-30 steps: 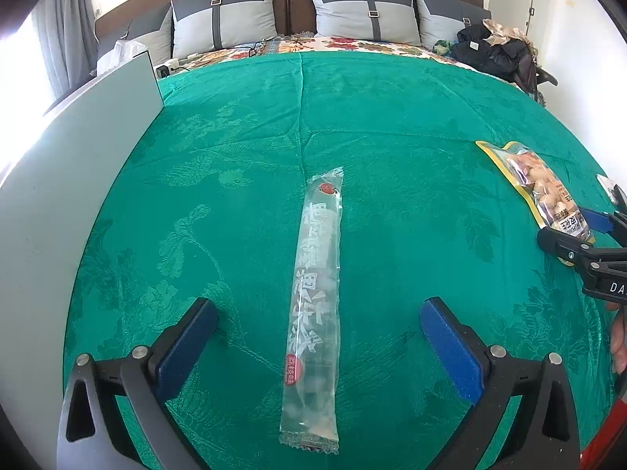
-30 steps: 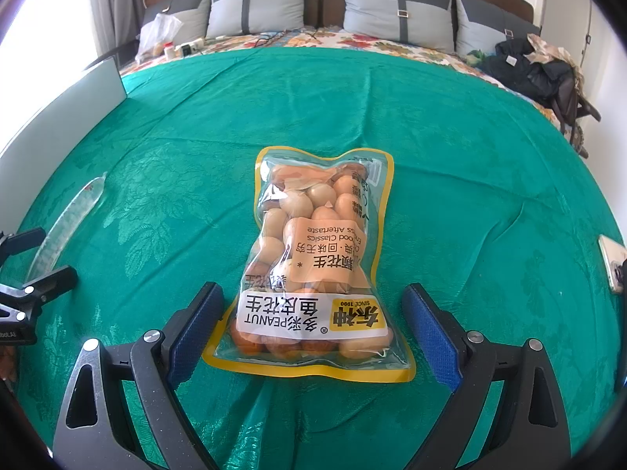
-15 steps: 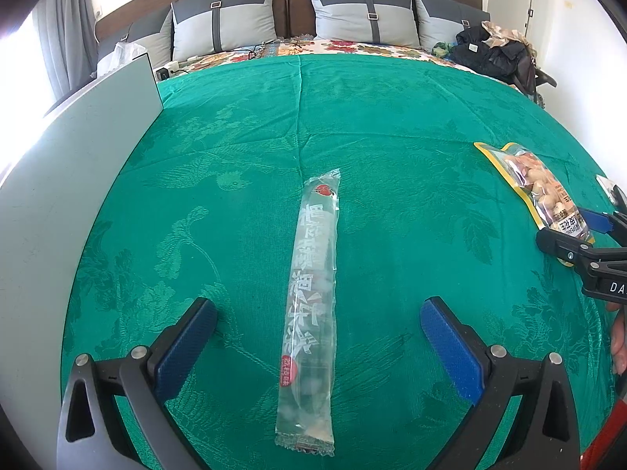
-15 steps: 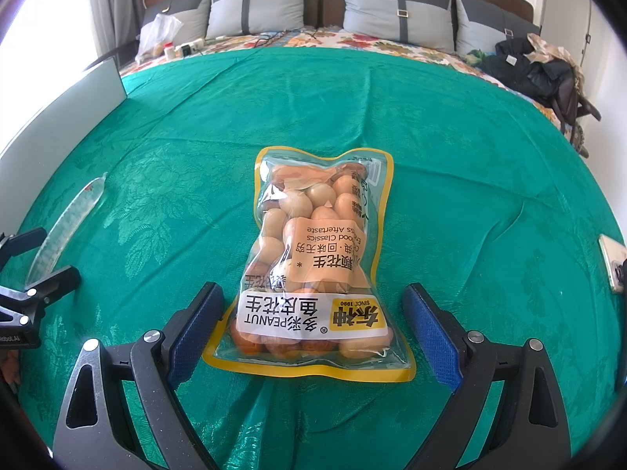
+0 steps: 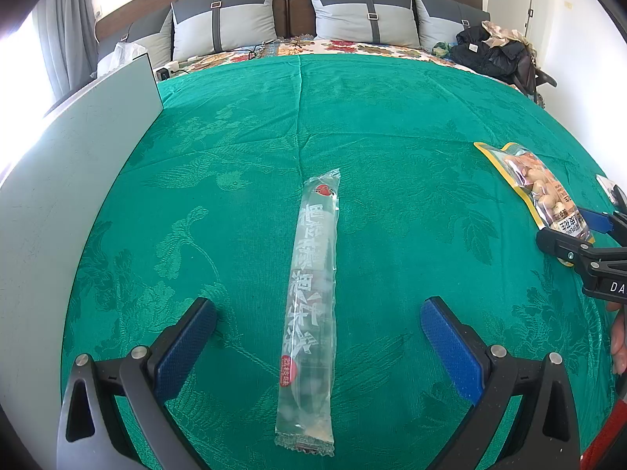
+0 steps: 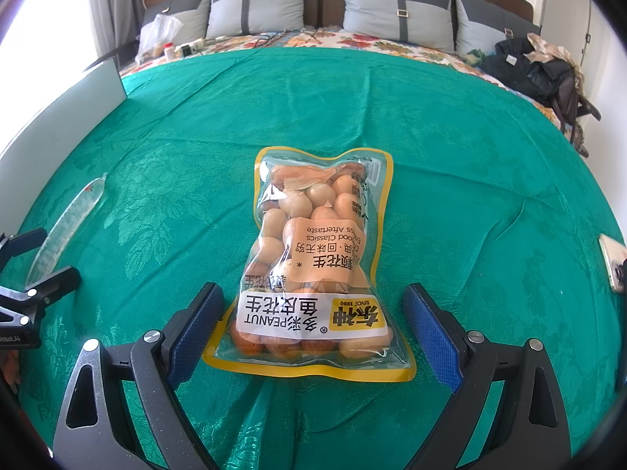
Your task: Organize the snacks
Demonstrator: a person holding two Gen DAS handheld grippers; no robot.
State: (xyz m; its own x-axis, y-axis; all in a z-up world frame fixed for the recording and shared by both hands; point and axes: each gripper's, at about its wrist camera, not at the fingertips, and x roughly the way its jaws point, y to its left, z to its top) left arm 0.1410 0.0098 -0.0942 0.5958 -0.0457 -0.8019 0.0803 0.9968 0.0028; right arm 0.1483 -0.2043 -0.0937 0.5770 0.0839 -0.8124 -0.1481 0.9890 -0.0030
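Note:
A long clear snack tube (image 5: 313, 293) with white lettering lies lengthwise on the green cloth (image 5: 392, 125). My left gripper (image 5: 318, 327) is open, its blue pads either side of the tube's near half without touching it. A yellow-edged bag of peanuts (image 6: 313, 262) lies flat in the right wrist view. My right gripper (image 6: 313, 305) is open around the bag's near end, left pad close to its edge. The peanut bag (image 5: 537, 184) and the right gripper (image 5: 588, 235) also show at the right of the left wrist view. The tube (image 6: 66, 227) appears at the left of the right wrist view.
A pale grey board (image 5: 70, 164) stands along the left side of the cloth. Pillows (image 5: 368, 15) and a flowered sheet lie at the back, dark clothes (image 6: 537, 70) at the back right. A phone (image 6: 611, 266) lies at the right edge. Fingers of a hand (image 5: 619, 337) show at far right.
The left wrist view has crept slightly forward along the tube. The right gripper and peanut bag have not visibly moved.

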